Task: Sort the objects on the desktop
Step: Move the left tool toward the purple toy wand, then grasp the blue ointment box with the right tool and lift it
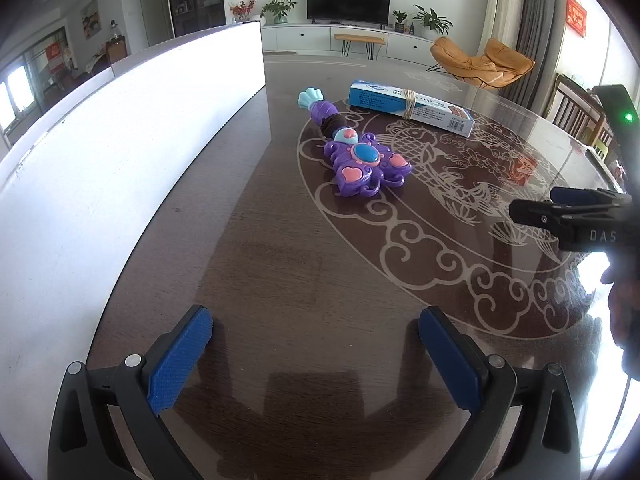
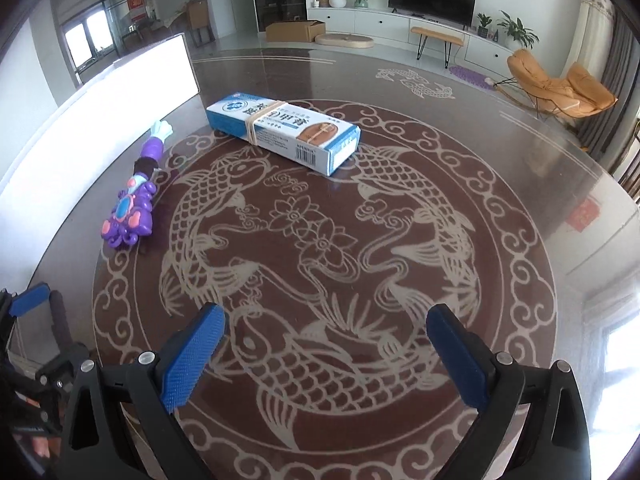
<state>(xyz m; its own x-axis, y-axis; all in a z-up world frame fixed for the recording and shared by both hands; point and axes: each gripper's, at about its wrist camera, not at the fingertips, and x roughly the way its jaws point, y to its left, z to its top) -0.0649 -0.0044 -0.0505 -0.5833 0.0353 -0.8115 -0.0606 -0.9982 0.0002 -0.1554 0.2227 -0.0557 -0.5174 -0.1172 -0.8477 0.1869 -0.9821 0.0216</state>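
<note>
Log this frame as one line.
left gripper: open, empty | right gripper: open, empty | toy: on table, untouched | box: on table, rubber-banded | sorting: not started

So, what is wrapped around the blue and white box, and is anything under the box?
A rubber band goes around the blue and white box. The box lies flat on the table; whatever is beneath it is covered.

On the table (image 2: 520, 128), seen from the right wrist, the box (image 2: 280, 132) lies at twelve o'clock, the toy wand (image 2: 136, 200) well apart at ten o'clock, and the white board (image 2: 100, 120) stands just behind the wand along the table's left edge.
</note>
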